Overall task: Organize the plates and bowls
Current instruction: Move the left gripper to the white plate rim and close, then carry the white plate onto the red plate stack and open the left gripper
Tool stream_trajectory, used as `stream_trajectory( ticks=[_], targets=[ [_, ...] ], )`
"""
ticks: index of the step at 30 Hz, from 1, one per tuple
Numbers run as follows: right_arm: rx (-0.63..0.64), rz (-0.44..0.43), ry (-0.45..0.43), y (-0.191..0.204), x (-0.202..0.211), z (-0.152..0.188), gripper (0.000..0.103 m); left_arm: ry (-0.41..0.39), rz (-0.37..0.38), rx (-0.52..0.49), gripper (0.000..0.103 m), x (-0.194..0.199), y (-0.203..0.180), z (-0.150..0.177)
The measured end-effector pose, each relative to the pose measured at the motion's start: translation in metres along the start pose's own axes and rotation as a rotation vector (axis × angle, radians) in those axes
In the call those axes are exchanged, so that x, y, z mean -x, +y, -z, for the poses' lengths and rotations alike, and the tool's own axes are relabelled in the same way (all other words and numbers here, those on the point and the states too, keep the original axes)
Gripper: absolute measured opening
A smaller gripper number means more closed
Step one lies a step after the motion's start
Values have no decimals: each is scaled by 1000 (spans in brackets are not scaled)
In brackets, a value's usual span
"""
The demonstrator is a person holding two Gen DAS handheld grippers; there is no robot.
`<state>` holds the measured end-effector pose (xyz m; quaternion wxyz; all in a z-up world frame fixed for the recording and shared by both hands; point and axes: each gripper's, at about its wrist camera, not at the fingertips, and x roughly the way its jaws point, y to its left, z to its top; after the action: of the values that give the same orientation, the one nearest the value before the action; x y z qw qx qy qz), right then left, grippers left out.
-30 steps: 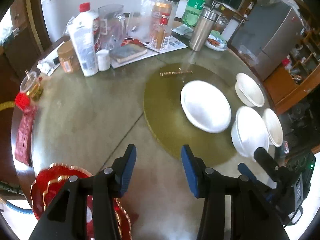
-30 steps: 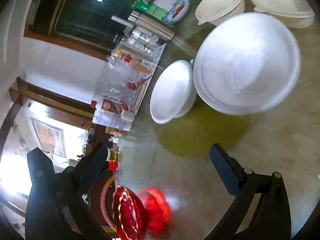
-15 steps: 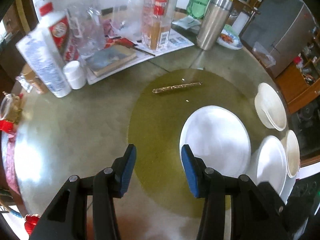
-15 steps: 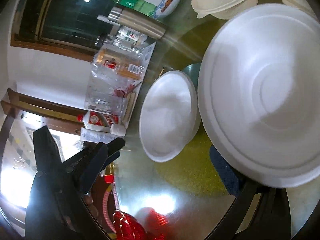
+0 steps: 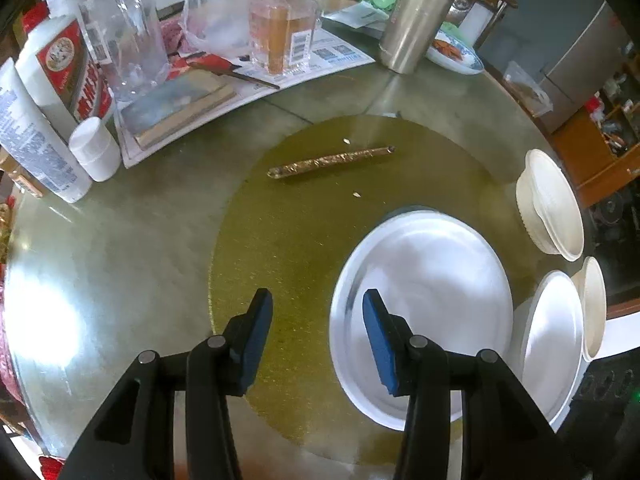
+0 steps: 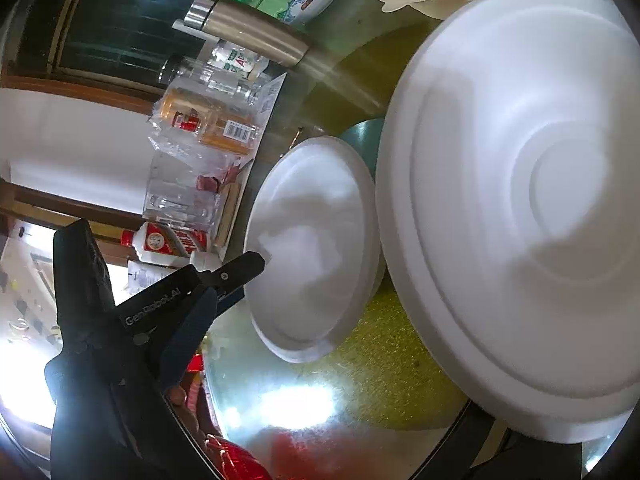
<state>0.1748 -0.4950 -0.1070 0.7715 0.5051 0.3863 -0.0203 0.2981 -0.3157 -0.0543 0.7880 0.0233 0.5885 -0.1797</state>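
Note:
A white plate (image 5: 424, 312) lies on the round gold mat (image 5: 280, 240). My left gripper (image 5: 318, 340) stands open astride the plate's left rim, one blue pad over the plate and the other over the mat, neither pressing. To its right sit a deeper white bowl (image 5: 552, 344) and two beige bowls (image 5: 592, 312) (image 5: 548, 204). The right wrist view is filled by that white bowl (image 6: 520, 220), with the plate (image 6: 316, 248) behind it. My right gripper (image 6: 316, 308) is wide and its jaws are closing. The bowl's near rim hides its right finger; no pad visibly presses.
Bottles, clear jars, a book (image 5: 180, 108) and a steel flask (image 5: 416, 12) crowd the far side of the glass table. A gold foil stick (image 5: 332, 160) lies on the mat. A blue-patterned dish (image 5: 452, 48) sits behind the flask. Red plates (image 6: 240, 460) rest near the table's edge.
The left gripper came forward, right and down until it stood over the white plate's rim. The right gripper closed in on the white bowl, which now covers its right finger.

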Motion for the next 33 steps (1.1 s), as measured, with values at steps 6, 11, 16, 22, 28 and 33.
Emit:
stream_trajectory(
  ticks=[6, 11, 16, 22, 28, 33],
  targets=[
    [-29, -3, 14, -6, -1, 0, 62, 10, 8, -31, 47, -4, -8, 5],
    [-52, -14, 54, -14, -12, 2, 27, 3, -8, -52, 31, -3, -12, 8],
    [-51, -5, 35, -17, -13, 2, 19, 0, -17, -76, 12, -3, -12, 9],
    [-33, -9, 31, -13, -9, 7, 19, -7, -7, -84, 11, 4, -9, 14],
    [19, -27, 11, 4, 14, 25, 19, -28, 8, -98, 11, 36, -6, 30],
    [89, -47, -5, 24, 49, 57, 19, -70, 17, -127, 11, 78, -5, 60]
  ],
)
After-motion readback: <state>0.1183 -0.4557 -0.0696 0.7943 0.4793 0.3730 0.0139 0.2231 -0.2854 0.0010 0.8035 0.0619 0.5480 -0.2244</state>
